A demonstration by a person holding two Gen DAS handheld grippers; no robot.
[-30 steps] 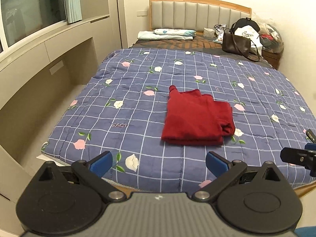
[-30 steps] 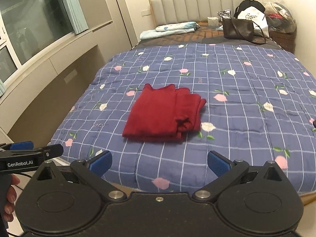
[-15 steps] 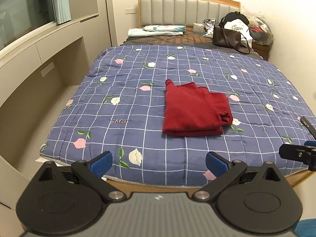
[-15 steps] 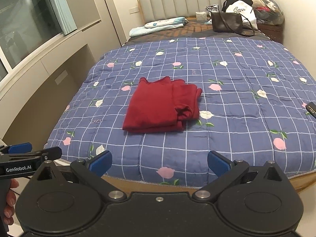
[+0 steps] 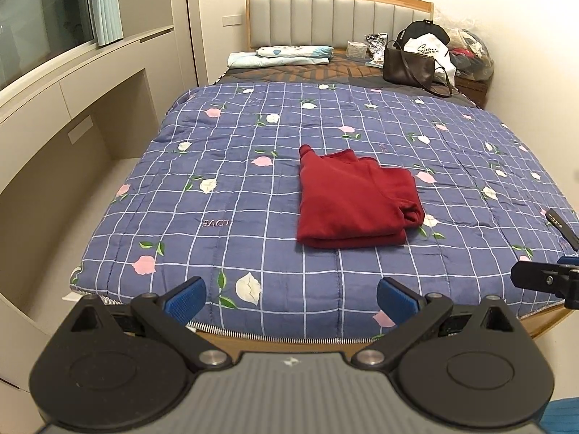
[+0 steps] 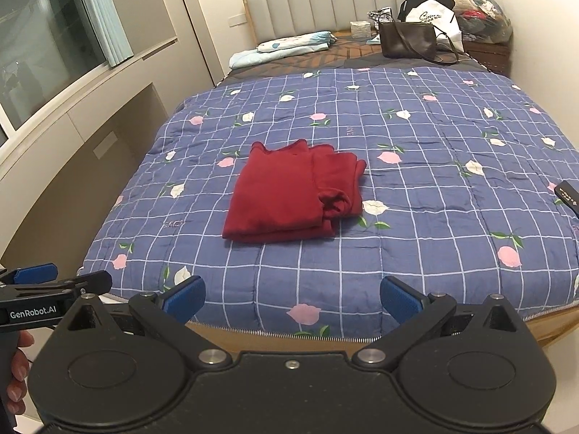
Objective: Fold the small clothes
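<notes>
Left gripper (image 5: 287,294) has its blue pads spread wide with nothing between them; right gripper (image 6: 292,296) the same, wide apart and empty. Both are held just off the foot end of the bed (image 5: 325,338), pointing up it toward the headboard (image 5: 340,18).

View differences: the right wrist view catches the left gripper at its lower left edge (label reads GenRobot.AI) plus fingertips of a hand (image 6: 18,369) wrapped on the handle. The left wrist view shows only a black and blue bit of the right gripper at its right edge, no hand. In both, a dark flat object (image 6: 568,195) lies on the quilt at the right edge; cannot tell what it is.

Red garment (image 5: 356,200) lies folded in a rough rectangle on the blue checked quilt (image 5: 224,166), about mid-bed, well short of the headboard and well apart from both grippers. From the left gripper it sits ahead and a bit right of centre, from the right gripper ahead and left. A bunched roll shows on its right side.

Versus a second ago: garment shape and spot on the quilt unchanged (no contact), but both grippers have backed away, so more of the bed's foot edge and wooden frame shows. Dark handbag (image 5: 409,67) sits by the headboard, right side.
</notes>
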